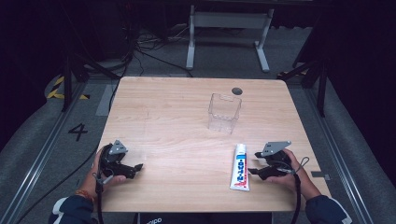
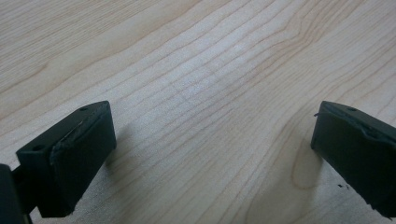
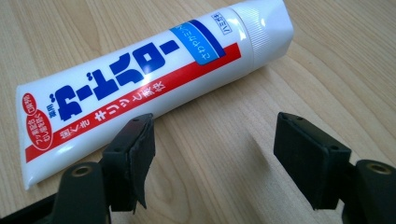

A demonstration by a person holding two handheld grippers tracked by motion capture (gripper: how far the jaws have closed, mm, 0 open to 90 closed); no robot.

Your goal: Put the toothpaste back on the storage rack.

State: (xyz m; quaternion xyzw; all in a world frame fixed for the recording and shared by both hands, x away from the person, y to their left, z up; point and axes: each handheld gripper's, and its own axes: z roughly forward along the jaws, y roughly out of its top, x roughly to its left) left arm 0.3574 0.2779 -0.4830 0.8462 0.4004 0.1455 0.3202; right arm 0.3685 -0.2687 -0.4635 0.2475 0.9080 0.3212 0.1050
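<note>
A white toothpaste tube (image 1: 240, 167) with blue and red lettering is lying flat on the wooden worktop (image 1: 177, 116), near its front edge on the right side, with its cap end pointing away from the person. The right claw (image 1: 252, 163) is being held just beside the tube, on its right, with its jaws spread apart and nothing gripped between them. In the right gripper view the tube (image 3: 140, 88) is seen lying across the picture just beyond the jaw tips; one jaw tip is overlapping the tube's lower edge, though contact cannot be judged, and the other is standing clear over bare wood.

The left claw (image 1: 138, 167) is being held low over the worktop near the front left, well apart from the tube, its jaws also spread wide and empty, with bare wood grain (image 2: 205, 93) between them.

A clear plastic container (image 1: 224, 113) is standing upright farther back, right of centre, well apart from both claws. A small dark round mark (image 1: 237, 90) is lying on the worktop just behind it. Nothing is lying between the right claw and the tube.
</note>
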